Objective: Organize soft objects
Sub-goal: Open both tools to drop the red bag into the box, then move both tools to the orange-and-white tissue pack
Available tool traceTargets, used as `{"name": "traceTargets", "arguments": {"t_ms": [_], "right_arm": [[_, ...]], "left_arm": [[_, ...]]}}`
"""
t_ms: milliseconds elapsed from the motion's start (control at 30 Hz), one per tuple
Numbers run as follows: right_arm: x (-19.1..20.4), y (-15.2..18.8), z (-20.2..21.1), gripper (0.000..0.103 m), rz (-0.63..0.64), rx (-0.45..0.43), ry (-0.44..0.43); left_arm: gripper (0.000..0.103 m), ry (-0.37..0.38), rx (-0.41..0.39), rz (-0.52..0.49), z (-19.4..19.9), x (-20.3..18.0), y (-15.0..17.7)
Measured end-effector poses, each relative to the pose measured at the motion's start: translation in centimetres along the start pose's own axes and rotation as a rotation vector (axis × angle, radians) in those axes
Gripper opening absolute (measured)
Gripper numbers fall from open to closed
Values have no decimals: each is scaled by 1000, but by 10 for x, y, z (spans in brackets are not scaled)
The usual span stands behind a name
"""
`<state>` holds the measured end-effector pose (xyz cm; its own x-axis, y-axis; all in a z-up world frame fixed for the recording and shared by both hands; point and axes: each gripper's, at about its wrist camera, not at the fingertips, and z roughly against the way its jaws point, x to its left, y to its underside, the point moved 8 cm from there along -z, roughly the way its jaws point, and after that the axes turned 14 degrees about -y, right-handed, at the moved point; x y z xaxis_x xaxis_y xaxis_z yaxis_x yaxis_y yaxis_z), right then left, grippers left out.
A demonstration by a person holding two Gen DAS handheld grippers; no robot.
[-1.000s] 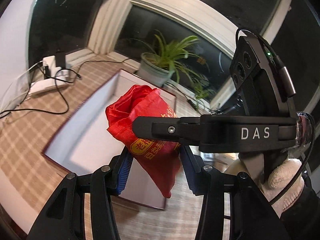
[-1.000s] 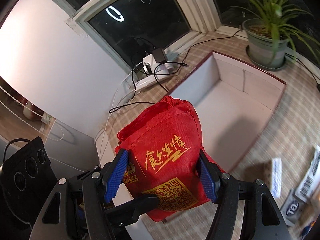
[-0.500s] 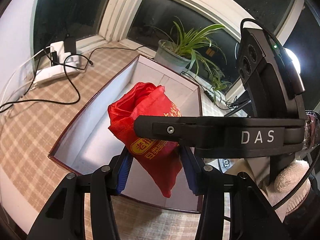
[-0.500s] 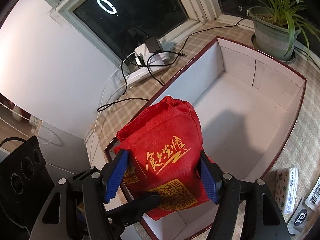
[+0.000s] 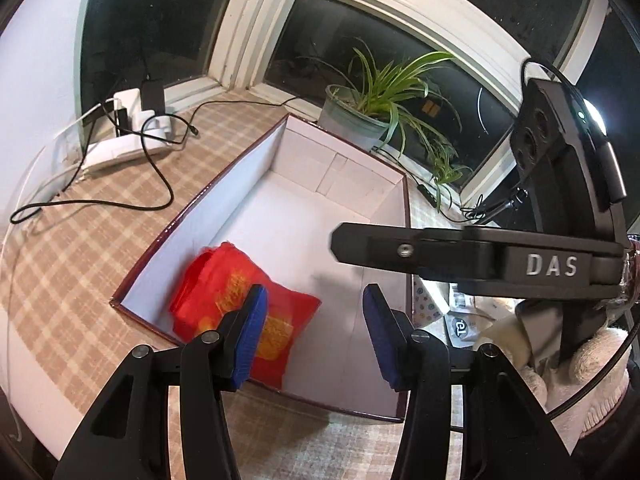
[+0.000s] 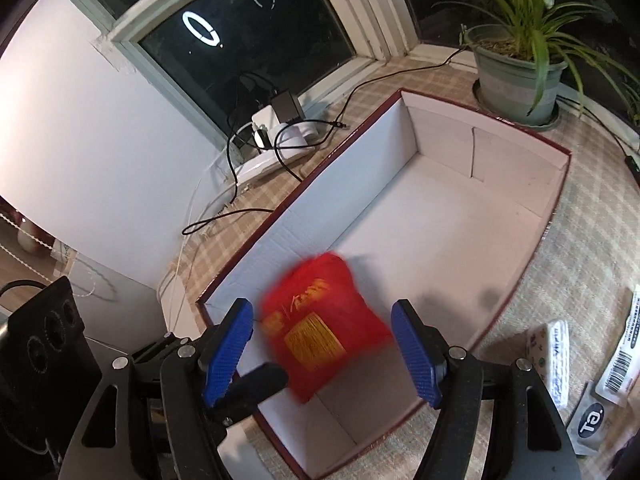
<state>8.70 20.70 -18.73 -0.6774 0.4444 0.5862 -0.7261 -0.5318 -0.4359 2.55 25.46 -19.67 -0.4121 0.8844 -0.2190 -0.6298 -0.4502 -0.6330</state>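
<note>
Red fabric bag [image 5: 240,304], printed with gold lettering and a gold square code, lies crumpled inside the white-lined cardboard box [image 5: 320,168], in the near left corner by the dark red rim. In the right wrist view the bag [image 6: 320,320] is motion-blurred, centre frame, between the blue pads but touching neither. Both sets of jaws have just been opening: the left gripper [image 5: 316,336] stands released above the box at the lower centre, empty, and the right gripper [image 6: 324,352] is also released. A potted spider plant [image 5: 360,104] sits behind the box at the upper centre, and a power strip [image 5: 124,144] with black cables lies on the checked tabletop [image 5: 80,240] at the upper left.
</note>
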Motion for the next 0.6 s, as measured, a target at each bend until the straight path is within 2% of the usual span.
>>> {"name": "traceTargets", "arguments": {"t_ms": [267, 600], "right_arm": [[4, 7, 37, 68, 12, -69, -4], [-23, 36, 104, 68, 13, -153, 59]], "left_arm": [[48, 16, -24, -2, 16, -14, 3], [48, 68, -39, -39, 29, -59, 5]]}}
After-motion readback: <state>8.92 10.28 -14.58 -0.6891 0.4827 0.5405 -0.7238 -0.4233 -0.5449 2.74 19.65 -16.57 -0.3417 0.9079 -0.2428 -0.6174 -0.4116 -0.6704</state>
